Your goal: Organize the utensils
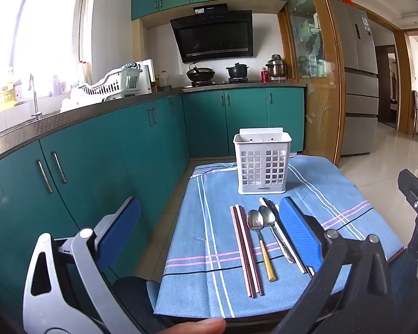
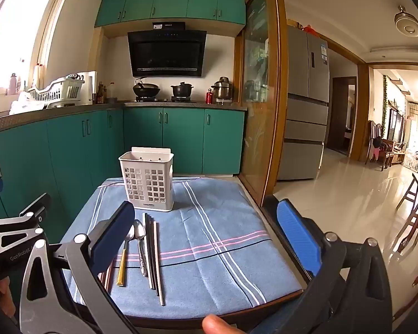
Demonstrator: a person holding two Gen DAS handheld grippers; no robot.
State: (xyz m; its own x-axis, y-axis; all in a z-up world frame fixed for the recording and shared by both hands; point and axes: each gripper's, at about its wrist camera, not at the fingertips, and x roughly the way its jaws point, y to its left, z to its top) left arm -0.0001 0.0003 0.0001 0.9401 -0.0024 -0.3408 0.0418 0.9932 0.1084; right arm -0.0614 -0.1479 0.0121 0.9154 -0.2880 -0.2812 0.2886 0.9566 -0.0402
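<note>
Utensils are the business today, and they lie in a neat row on the blue striped cloth (image 1: 328, 183) that covers the small table, nothing lifted yet. Biggest on the cloth is the white slotted holder (image 1: 262, 164), standing upright at the far end and looking empty from here, with its open mouth facing up. Just in front of it come the long pieces: a reddish pair of chopsticks (image 1: 246, 250) on the left of the row and a dark-and-white pair (image 2: 154, 256) on the right. Between them lie two spoons side by side, one with a yellow handle (image 1: 260, 239) and one all steel (image 2: 140, 246), bowls toward the holder. Both tools hover at the near edge, tilted slightly down: the left gripper (image 1: 209, 239) is spread wide with nothing between its blue pads, and the right gripper (image 2: 209, 239) is spread just as wide and equally empty. My read: take one piece at a time, starting at an outer edge of the row so the neighbours stay put. Pinch near the handle end, lift clear, stand it upright over the holder's mouth, then let it drop in.
</note>
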